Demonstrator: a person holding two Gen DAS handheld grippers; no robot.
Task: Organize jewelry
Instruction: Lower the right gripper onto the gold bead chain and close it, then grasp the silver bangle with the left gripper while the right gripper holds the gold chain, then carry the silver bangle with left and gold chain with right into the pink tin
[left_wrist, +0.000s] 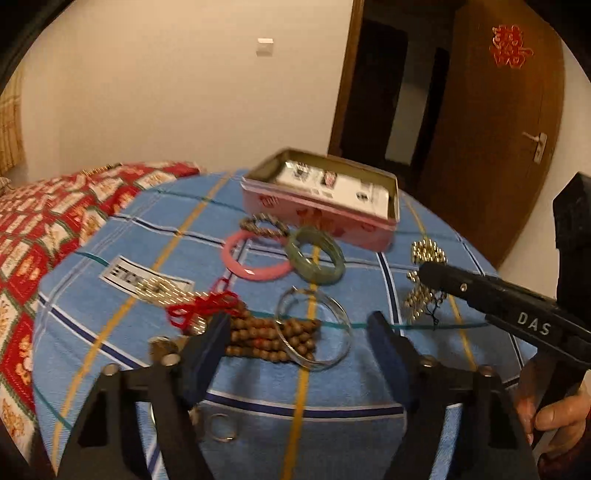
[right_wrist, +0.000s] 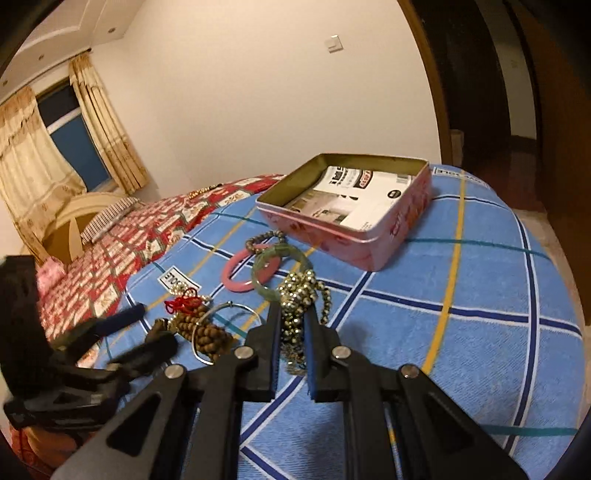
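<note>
Jewelry lies scattered on a blue plaid cloth (right_wrist: 461, 295) in front of an open pink rectangular tin (right_wrist: 354, 210). The right gripper (right_wrist: 293, 328) is clamped on a gold-coloured beaded metal chain (right_wrist: 301, 291), which bunches above the fingertips and hangs below them, just beside a pale green jade bangle (right_wrist: 275, 271). The left gripper (left_wrist: 295, 328) stands with fingers apart and nothing pressed between them, over a brown wooden bead strand (left_wrist: 273, 338) and a clear thin bangle (left_wrist: 314, 328). The step in hand appears to be carrying the chain to the tin. It should be lifted until the trailing loops clear the cloth, carried over the tin's near wall and lowered inside before release. Dangling loops may snag the green bangle.
</note>
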